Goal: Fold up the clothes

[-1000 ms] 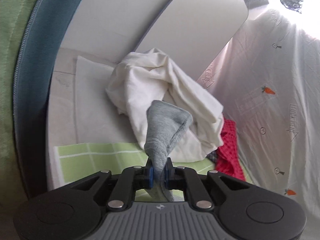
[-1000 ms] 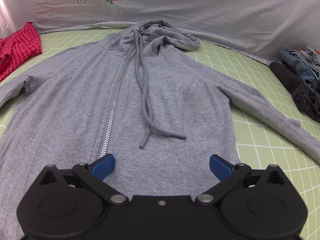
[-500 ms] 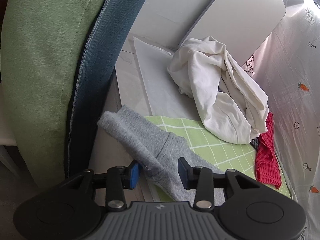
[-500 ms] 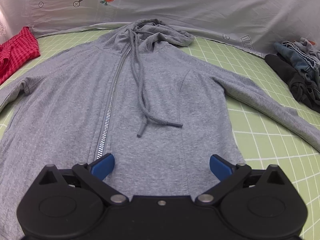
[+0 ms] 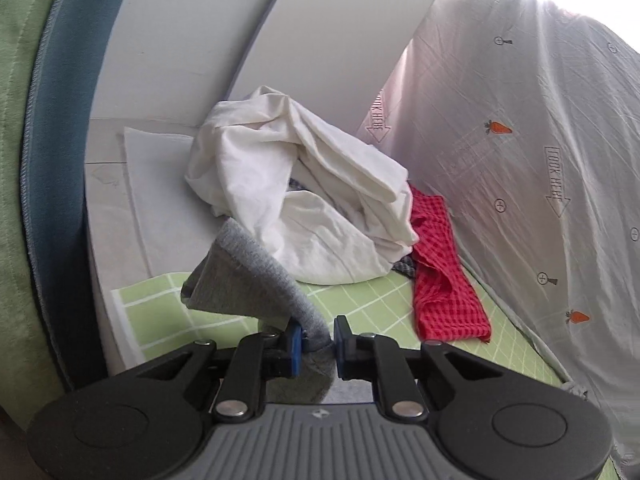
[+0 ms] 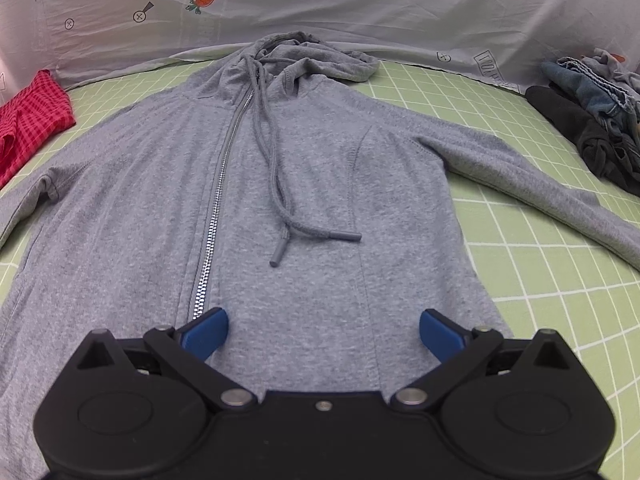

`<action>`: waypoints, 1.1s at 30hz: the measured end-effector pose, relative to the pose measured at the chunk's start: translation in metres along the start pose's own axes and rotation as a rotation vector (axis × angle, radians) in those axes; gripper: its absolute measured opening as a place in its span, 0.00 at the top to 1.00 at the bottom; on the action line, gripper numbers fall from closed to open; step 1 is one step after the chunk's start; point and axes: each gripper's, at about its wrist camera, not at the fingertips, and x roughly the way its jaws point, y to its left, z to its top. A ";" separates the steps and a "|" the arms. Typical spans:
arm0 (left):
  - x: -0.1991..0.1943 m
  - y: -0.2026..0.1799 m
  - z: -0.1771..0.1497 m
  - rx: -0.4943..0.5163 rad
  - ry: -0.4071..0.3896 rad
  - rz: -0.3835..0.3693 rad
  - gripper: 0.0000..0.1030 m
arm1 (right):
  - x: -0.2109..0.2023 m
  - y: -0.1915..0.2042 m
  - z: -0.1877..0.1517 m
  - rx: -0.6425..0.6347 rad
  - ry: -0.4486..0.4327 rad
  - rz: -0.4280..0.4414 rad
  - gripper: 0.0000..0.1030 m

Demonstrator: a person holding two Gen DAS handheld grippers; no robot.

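Observation:
A grey zip hoodie (image 6: pixel 304 208) lies flat, front up, on the green grid mat (image 6: pixel 540 264), hood at the far end and drawstrings across the chest. My right gripper (image 6: pixel 324 332) hovers open over its lower body, with only flat fabric below the blue pads. In the left wrist view, the hoodie's grey sleeve cuff (image 5: pixel 248 276) rises off the mat. My left gripper (image 5: pixel 316 346) is closing, and its pads pinch the sleeve fabric between them.
A crumpled white garment (image 5: pixel 304 200) and a red checked cloth (image 5: pixel 440 280) lie beyond the sleeve. A carrot-print sheet (image 5: pixel 520 160) walls the right. Green and blue fabric (image 5: pixel 24 200) hangs at left. Dark clothes and jeans (image 6: pixel 592 120) are piled at the mat's right edge.
Half a second ago the left jaws stood apart around the sleeve lying on the mat's corner; now they have closed on it and lifted it. The right gripper has barely moved.

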 end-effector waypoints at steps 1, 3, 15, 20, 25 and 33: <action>0.002 -0.015 -0.001 0.015 0.011 -0.058 0.84 | 0.000 0.000 0.000 0.000 0.000 0.000 0.00; 0.007 -0.050 -0.007 0.060 0.047 -0.185 0.84 | 0.000 0.000 0.000 0.002 0.000 -0.001 0.00; 0.035 -0.158 -0.090 0.431 0.357 -0.307 0.32 | -0.019 0.005 0.011 -0.052 -0.079 -0.133 0.00; 0.053 -0.145 -0.090 0.431 0.406 -0.156 0.32 | -0.024 0.001 0.022 -0.047 -0.106 -0.044 0.10; 0.069 -0.130 -0.092 0.435 0.451 -0.009 0.32 | -0.025 0.017 0.038 0.011 -0.128 0.171 0.34; 0.081 -0.139 -0.112 0.560 0.458 0.056 0.21 | -0.010 0.084 0.058 -0.073 -0.091 0.435 0.55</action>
